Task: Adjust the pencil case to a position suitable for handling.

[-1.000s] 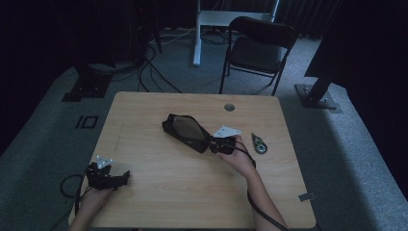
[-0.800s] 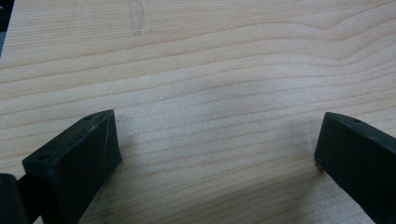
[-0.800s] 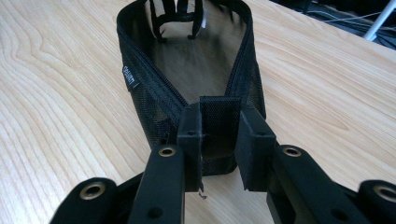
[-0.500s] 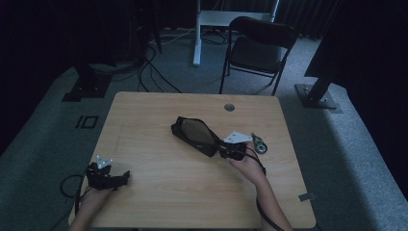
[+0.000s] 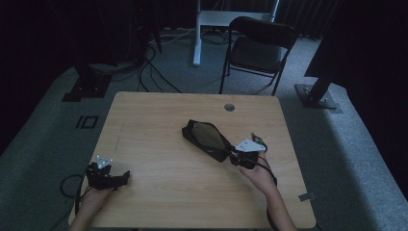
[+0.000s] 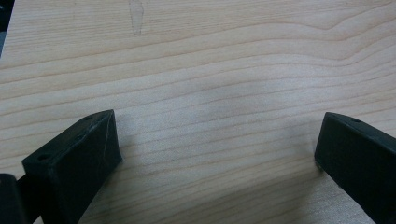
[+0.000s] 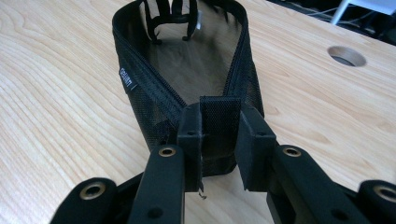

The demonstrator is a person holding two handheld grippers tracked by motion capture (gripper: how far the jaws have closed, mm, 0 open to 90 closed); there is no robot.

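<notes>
In the right gripper view, the right gripper (image 7: pixel 219 140) is clamping its jaws on the fabric tab at the near end of a black mesh pouch (image 7: pixel 187 70), which is lying open on the table (image 7: pixel 56 116); the high view is showing this pouch near the table's middle; the left gripper (image 6: pixel 215 149) is resting at the near left corner, jaws wide apart over bare wood; beyond, a folding chair (image 5: pixel 260 48) is standing in dim light; things inside the pouch are hard to make out.

A wooden table (image 5: pixel 159 120) fills the frame's middle, with a round hole (image 5: pixel 229 107) near its far edge. A folding chair (image 5: pixel 257 45) stands at upper centre, cables (image 5: pixel 144 67) at upper left.
</notes>
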